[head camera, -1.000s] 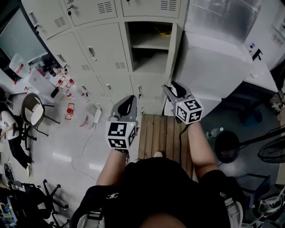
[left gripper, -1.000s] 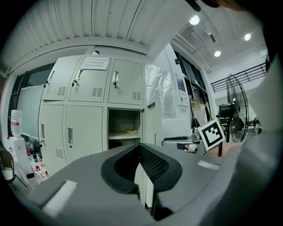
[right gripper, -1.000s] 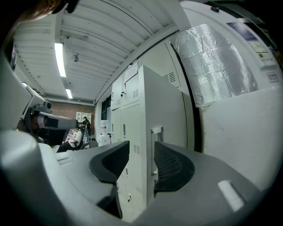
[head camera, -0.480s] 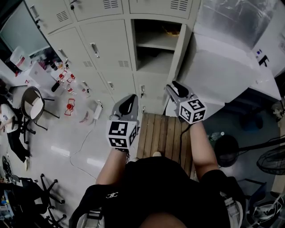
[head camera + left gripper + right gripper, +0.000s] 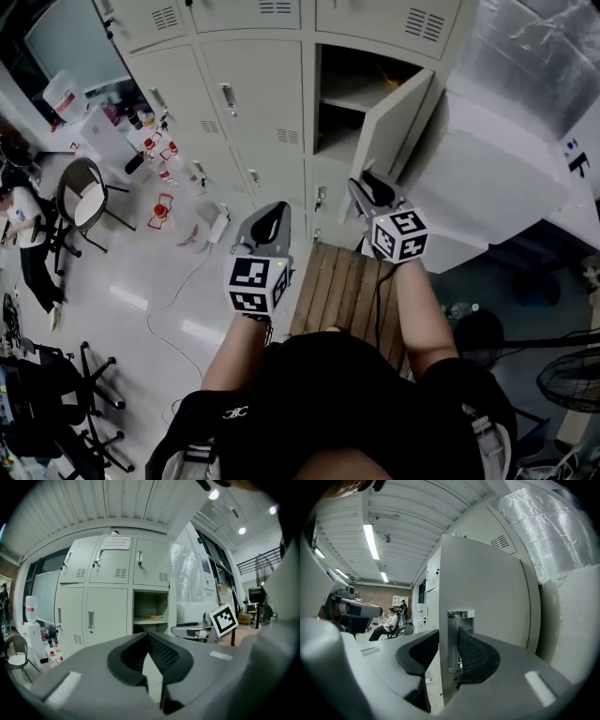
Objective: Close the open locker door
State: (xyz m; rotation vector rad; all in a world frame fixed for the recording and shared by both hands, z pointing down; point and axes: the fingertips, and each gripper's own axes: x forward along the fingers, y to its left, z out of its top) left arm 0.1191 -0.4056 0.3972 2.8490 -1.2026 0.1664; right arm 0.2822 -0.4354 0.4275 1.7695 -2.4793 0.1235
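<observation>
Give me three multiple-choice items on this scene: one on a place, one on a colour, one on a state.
1. The open door's edge is: A. between the right gripper's jaws; B. flush in its frame; C. out of every view.
2. The lockers are: A. red; B. pale grey; C. black.
3. The left gripper is: A. clamped on the door; B. wide open; C. shut, empty.
Answers: 1 A, the right gripper's closing jaws straddle the door's edge. 2 B, every locker front is pale grey. 3 C, its pads meet with nothing between.
</observation>
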